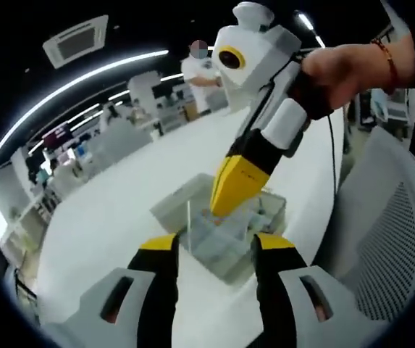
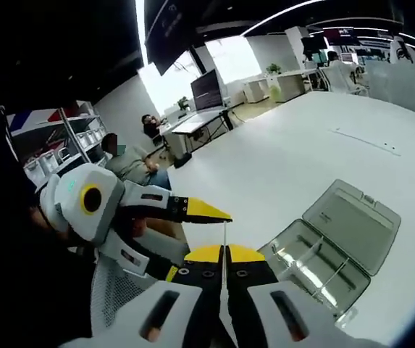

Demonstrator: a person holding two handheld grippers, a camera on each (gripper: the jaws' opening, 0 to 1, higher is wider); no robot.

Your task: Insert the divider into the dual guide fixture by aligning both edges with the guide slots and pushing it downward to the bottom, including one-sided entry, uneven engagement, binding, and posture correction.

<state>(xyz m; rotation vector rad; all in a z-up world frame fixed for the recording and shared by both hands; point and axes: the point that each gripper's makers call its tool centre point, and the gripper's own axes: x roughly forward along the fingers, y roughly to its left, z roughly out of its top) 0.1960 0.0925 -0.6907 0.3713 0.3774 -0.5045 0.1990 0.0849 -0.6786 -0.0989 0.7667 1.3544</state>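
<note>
right claw (image 2: 224, 255) clenched on divider (image 2: 224, 235), edge-up | fixture (image 2: 337, 246) right, beyond it | left claw (image 1: 214, 250) released

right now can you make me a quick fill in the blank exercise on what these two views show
1. The right gripper is shut on a thin clear ____.
2. The clear plastic box lies on the white table with its lid ____.
3. The jaws of the left gripper stand ____, holding nothing.
4. In the left gripper view, the right gripper's yellow tips reach down over the ____.

Missing words: divider; open; open; box
</note>
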